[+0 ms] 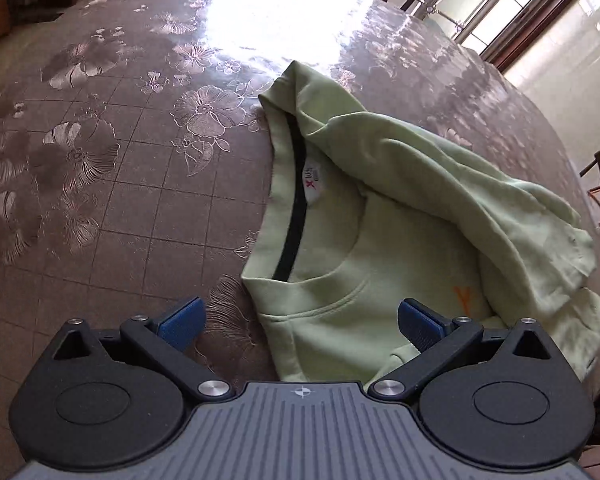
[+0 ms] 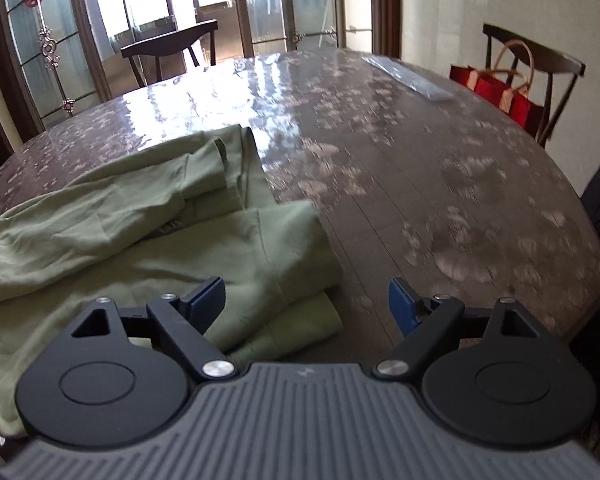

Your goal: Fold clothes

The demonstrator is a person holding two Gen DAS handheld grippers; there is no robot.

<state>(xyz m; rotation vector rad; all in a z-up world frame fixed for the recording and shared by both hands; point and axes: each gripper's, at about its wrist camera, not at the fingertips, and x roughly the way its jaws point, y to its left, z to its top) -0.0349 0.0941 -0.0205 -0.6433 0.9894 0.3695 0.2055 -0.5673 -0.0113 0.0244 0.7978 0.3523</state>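
Pale green sweatshirt (image 1: 400,216) lies rumpled on floral-cloth table (image 1: 112,184), near edge: neck label showing, sleeve flopped across body. Left gripper (image 1: 300,322) and right gripper (image 2: 306,304) both spread, empty.

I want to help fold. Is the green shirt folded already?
Partly: the light green sweatshirt has a sleeve flopped across, still rumpled.

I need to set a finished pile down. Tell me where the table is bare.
Bare floral tablecloth stretches left of the green sweatshirt, from its collar out to the far glare. In the right wrist view, the cloth is also free to the right of the sweatshirt's folded edge, up to a clear plastic sleeve near the far rim. The garment crowds the near middle.
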